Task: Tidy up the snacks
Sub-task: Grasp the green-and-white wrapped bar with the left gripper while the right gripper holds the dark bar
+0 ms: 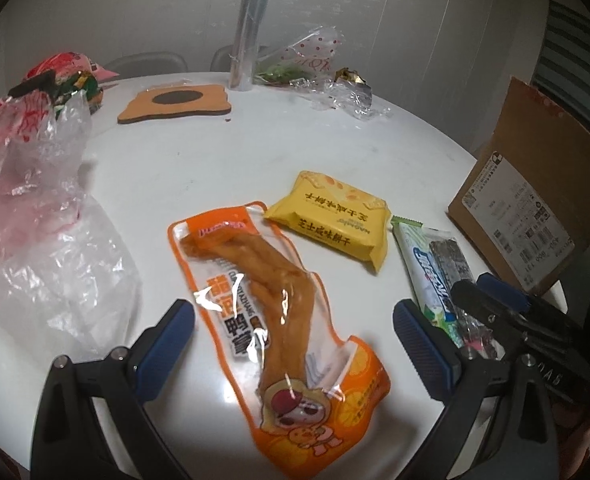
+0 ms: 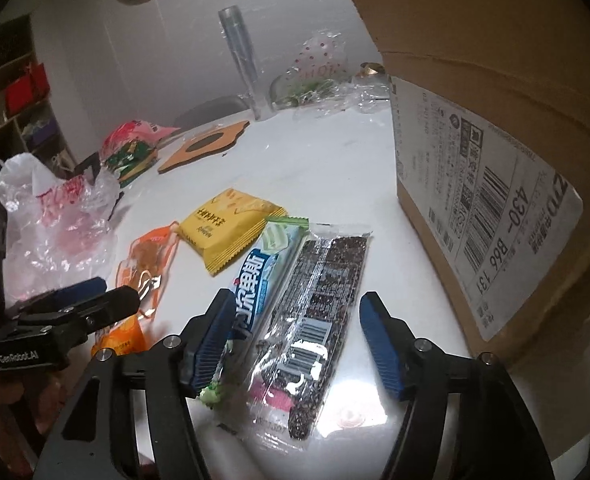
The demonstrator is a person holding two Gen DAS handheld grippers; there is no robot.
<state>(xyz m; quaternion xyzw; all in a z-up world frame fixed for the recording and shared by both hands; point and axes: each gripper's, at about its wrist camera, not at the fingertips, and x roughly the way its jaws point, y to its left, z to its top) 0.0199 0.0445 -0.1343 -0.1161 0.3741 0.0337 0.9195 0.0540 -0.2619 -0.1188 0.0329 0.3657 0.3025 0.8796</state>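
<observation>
Four snack packets [image 1: 327, 220] lie loose on the desk [image 1: 215, 160] beside the cardboard box [image 2: 495, 160]; both hand-held grippers, left [image 1: 295, 320] and right [image 2: 295, 344], released, nothing sorted yet.

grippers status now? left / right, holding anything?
Left gripper: open, over the orange snack pouch, holding nothing.
Right gripper: open, astride the dark snack bar, not gripping it.

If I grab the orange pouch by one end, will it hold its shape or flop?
The orange pouch will probably flop: it is a long thin film pack lying flat on the table. The glossy clear window suggests slippery film. The long piece inside may stiffen the middle, so the printed end likely droops most.
</observation>
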